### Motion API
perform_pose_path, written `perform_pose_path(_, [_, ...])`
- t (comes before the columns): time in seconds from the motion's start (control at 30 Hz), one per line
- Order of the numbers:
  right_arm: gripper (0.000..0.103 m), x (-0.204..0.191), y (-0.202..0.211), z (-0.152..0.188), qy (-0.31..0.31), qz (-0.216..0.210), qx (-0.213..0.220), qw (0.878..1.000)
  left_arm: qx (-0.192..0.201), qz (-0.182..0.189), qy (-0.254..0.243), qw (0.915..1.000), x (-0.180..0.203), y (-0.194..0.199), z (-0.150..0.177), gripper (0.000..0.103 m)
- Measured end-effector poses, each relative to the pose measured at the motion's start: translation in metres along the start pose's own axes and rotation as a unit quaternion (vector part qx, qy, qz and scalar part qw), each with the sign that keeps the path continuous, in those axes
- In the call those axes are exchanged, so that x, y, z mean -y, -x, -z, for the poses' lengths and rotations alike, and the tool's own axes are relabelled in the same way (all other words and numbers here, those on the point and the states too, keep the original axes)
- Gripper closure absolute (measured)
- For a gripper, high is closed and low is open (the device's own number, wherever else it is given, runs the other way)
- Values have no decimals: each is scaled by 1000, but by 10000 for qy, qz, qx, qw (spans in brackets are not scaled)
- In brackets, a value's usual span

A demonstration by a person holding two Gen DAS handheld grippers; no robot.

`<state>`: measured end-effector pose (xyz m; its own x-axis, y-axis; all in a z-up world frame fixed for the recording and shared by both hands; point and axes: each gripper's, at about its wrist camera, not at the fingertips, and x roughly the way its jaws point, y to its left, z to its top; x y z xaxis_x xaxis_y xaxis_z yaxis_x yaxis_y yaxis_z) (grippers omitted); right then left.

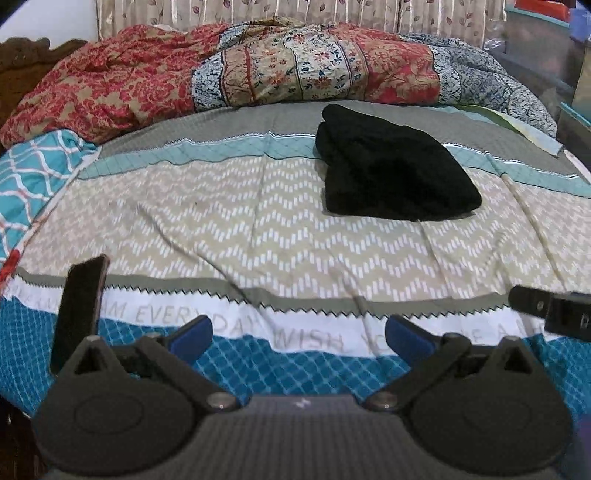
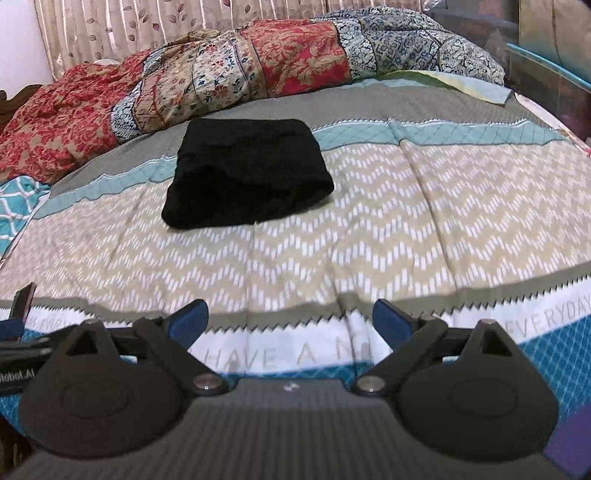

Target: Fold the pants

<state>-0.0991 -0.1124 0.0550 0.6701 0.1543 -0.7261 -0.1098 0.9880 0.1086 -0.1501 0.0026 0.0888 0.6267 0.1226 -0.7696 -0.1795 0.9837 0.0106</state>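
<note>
Pants, black and already doubled into a thick, roughly square bundle, lay on the bed toward its far half, straddling the grey band, the pale turquoise stripe and the beige zigzag field of the bedsheet. They sat alone and flat, nothing touching them, which to my eye was how a finished fold gets left: squared up, edges stacked, clear of the heap behind. Both sets of tongs were well back from them, over the near edge where the sheet carries its white lettered strip. The left tongs stood wide apart with nothing between the blue pads, only bedding showing through the gap; the right tongs were likewise spread and empty, and I judged both had let go and pulled away so the bundle would not be dragged out of shape. Each camera caught a sliver of the other tool at its edge. Counting it up: one pair of pants, one fold bundle, two tongs, four blue pads in all. One rumpled patchwork quilt in reds, creams and blues lay bunched along the far side of the bed, one teal lattice pillow poked in at the left, and one floral curtain hung behind. I took the job for essentially done.
</note>
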Motion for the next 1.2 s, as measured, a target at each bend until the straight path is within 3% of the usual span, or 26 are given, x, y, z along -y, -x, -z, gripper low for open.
perform_pose_path(0.53, [5,17,30,20,-594,-341,-45,9976,-303,-224,-8,9993,11,12,11,0])
perform_pose_path(1.2, [5,2,60,32,-460,-774,-47,9959,-224,-443,-146,9987,19,28,13,0])
